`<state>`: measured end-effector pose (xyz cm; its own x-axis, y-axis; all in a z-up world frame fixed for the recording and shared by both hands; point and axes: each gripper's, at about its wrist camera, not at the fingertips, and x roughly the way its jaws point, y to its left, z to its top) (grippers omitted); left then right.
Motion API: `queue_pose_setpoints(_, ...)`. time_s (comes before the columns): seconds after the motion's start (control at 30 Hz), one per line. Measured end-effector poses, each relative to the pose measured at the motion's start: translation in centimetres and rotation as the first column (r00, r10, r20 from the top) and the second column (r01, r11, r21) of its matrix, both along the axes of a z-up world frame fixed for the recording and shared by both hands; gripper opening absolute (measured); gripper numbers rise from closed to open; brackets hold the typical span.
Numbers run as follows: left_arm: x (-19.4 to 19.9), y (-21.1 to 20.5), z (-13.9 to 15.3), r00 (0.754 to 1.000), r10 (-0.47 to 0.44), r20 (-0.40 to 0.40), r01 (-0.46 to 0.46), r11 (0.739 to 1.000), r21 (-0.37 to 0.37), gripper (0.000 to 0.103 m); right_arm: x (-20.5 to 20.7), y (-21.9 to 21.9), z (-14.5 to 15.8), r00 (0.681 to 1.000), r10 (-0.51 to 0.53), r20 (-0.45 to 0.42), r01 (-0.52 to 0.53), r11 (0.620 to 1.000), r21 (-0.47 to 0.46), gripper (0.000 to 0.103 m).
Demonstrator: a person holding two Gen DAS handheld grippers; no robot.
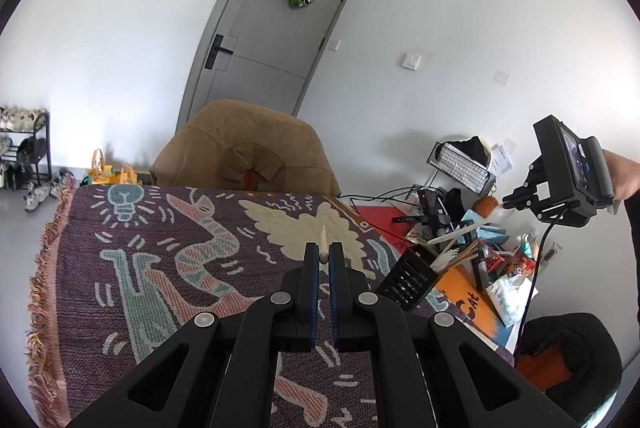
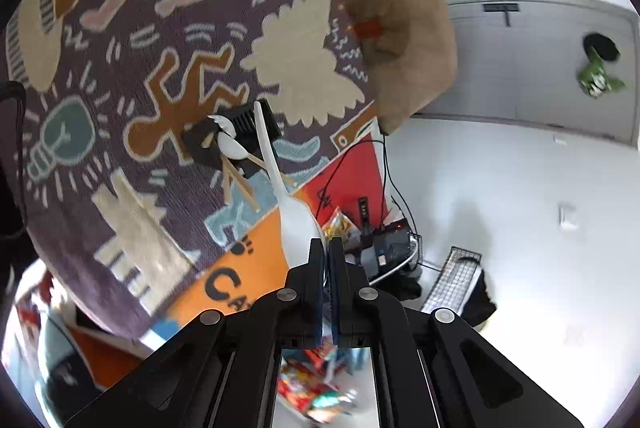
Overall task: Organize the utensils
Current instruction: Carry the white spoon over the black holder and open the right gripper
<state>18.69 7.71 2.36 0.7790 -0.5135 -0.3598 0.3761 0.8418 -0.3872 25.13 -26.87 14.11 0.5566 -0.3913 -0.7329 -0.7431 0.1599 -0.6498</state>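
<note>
Jaws of the left gripper are clamped on a thin pale wooden stick, above the patterned woven tablecloth. Jaws of the right gripper are clamped on the bowl of a white plastic spoon. The black perforated utensil holder lies tipped near the table's right edge, holding white utensils and wooden sticks.

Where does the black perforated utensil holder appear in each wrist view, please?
Left wrist view: the black perforated utensil holder sits right of centre, just right of the left gripper, on the patterned woven cloth.
Right wrist view: the holder is left of centre, above the right gripper, which holds a white plastic spoon.
Shared landmark: the tan cushioned chair.
</note>
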Motion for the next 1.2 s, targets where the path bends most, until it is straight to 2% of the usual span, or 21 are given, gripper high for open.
queue_pose_setpoints(0.2, 0.7, 0.8, 0.4, 1.0, 0.019, 0.003, -0.019, 1.0, 0.002, 0.004, 2.4, 0.4, -2.2, 0.998, 0.004, -0.07, -0.015, 0.988, -0.157, 0.004)
queue_pose_setpoints(0.33, 1.1, 1.4, 0.3, 1.0, 0.031, -0.004, -0.031, 1.0, -0.007, 0.004, 2.7, 1.4, -3.9, 0.993, 0.023, -0.119, -0.047, 0.978, -0.203, 0.004)
queue_pose_setpoints(0.73, 1.0, 2.6, -0.4, 0.997, 0.069, -0.04, -0.068, 0.997, 0.021, 0.004, 4.3, 5.2, -7.0, 0.986, 0.082, -0.145, -0.11, 0.974, -0.196, 0.004)
queue_pose_setpoints(0.77, 1.0, 2.8, -0.5, 0.996, 0.072, -0.044, -0.071, 0.997, 0.019, 0.004, 4.3, 5.5, -7.1, 0.986, 0.078, -0.149, -0.105, 0.978, -0.181, 0.004)
queue_pose_setpoints(0.8, 0.9, 2.8, -0.5, 0.996, 0.074, -0.048, -0.073, 0.997, 0.019, 0.004, 4.3, 5.7, -7.1, 0.985, 0.079, -0.151, -0.104, 0.981, -0.165, 0.008)
queue_pose_setpoints(0.83, 0.9, 2.8, -0.5, 0.996, 0.076, -0.051, -0.075, 0.997, 0.02, 0.004, 4.3, 5.9, -7.0, 0.985, 0.08, -0.15, -0.102, 0.984, -0.144, 0.022)
queue_pose_setpoints(0.87, 0.9, 2.8, -0.5, 0.996, 0.076, -0.053, -0.075, 0.997, 0.022, 0.004, 4.4, 6.0, -6.6, 0.987, 0.078, -0.141, -0.094, 0.99, -0.104, 0.029)
queue_pose_setpoints(0.9, 0.9, 2.7, -0.4, 0.996, 0.075, -0.054, -0.073, 0.997, 0.026, 0.004, 4.4, 6.0, -6.3, 0.989, 0.074, -0.131, -0.085, 0.993, -0.079, 0.043)
queue_pose_setpoints(0.93, 0.9, 2.4, -0.3, 0.996, 0.07, -0.054, -0.069, 0.997, 0.029, 0.004, 4.6, 5.9, -5.9, 0.991, 0.065, -0.118, -0.071, 0.996, -0.049, 0.051)
queue_pose_setpoints(1.07, 1.0, 1.2, 0.3, 0.998, 0.04, -0.045, -0.038, 0.998, 0.041, 0.004, 4.7, 4.4, -3.4, 0.997, 0.007, -0.071, 0.002, 0.991, 0.137, 0.054)
queue_pose_setpoints(1.13, 1.0, 0.2, 0.8, 0.999, 0.014, -0.036, -0.012, 0.998, 0.054, 0.004, 4.4, 3.2, -2.4, 0.998, -0.016, -0.053, 0.028, 0.972, 0.234, 0.059)
queue_pose_setpoints(1.2, 1.1, -0.9, 1.3, 0.999, -0.014, -0.03, 0.016, 0.998, 0.063, 0.004, 3.8, 1.6, -1.3, 0.998, -0.049, -0.046, 0.062, 0.937, 0.344, 0.066)
